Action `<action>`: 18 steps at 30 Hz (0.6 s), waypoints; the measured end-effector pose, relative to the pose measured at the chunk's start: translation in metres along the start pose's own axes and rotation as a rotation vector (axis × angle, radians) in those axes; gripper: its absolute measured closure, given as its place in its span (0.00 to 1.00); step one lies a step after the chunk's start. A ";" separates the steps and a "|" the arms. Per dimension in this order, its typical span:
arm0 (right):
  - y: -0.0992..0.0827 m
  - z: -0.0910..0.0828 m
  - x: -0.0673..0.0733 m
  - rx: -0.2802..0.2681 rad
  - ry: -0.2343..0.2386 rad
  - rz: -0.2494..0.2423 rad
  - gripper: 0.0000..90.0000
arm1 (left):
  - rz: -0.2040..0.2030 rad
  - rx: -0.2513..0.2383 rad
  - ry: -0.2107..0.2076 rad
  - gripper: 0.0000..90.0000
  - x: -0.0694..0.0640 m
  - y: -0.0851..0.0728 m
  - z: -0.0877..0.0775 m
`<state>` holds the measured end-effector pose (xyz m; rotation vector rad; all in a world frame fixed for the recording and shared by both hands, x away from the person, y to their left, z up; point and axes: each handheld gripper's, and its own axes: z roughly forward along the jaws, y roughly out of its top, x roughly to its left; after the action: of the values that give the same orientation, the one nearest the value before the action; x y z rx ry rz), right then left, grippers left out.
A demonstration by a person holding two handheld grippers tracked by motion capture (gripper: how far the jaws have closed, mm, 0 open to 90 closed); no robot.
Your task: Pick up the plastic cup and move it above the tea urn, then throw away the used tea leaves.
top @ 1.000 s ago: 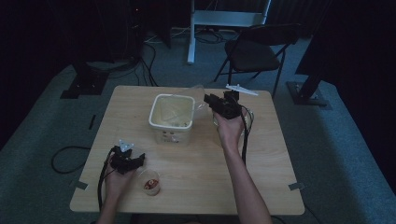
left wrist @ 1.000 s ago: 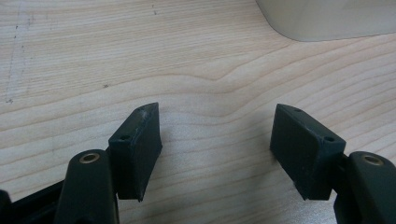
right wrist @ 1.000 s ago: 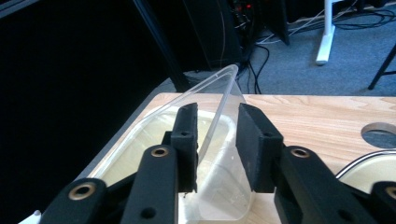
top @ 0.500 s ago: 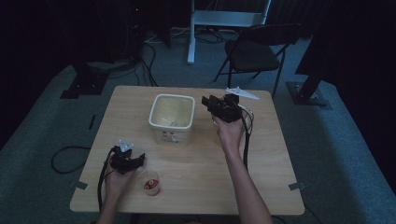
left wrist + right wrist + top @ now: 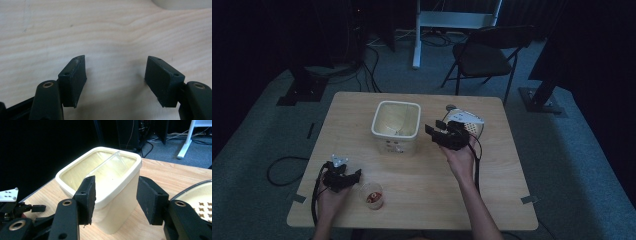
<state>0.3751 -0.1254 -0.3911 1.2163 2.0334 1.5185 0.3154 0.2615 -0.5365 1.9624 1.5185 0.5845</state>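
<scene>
Cream tub [image 5: 395,125] stands mid-table, lid [image 5: 469,124] beside it; right tongs [image 5: 438,132] gape wide just beside its wall, left tongs [image 5: 353,176] wide over bare table [image 5: 422,190] near a small cup [image 5: 373,194]; a careless sideways push could tip the tub.

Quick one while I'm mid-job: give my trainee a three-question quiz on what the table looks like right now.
1. True or false: the cream tub on the table has its lid on.
2. Which claw is nearer the small cup? A) left claw B) right claw
3. Fill in: the left claw's jaws are ____, with bare wood between them.

Key
1. False: the tub is open on top, and a clear piece leans inside it.
2. A: the cup stands just beside the left claw.
3. Open.
</scene>
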 end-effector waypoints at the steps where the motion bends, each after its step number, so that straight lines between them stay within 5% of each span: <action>1: -0.001 -0.003 0.000 -0.005 -0.002 -0.002 0.55 | -0.002 -0.001 -0.001 0.38 0.000 -0.002 -0.002; 8: -0.001 -0.016 0.002 -0.029 -0.031 -0.036 0.50 | 0.018 -0.004 -0.007 0.38 -0.002 -0.016 -0.019; 13: -0.004 -0.025 0.002 -0.040 -0.041 -0.051 0.48 | 0.033 -0.032 -0.058 0.36 -0.004 -0.020 -0.030; 18: -0.013 -0.029 0.000 -0.019 -0.063 -0.074 0.46 | 0.102 -0.051 -0.123 0.34 -0.003 -0.031 -0.043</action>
<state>0.3499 -0.1445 -0.3915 1.1536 1.9966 1.4441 0.2645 0.2718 -0.5255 2.0073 1.3232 0.5296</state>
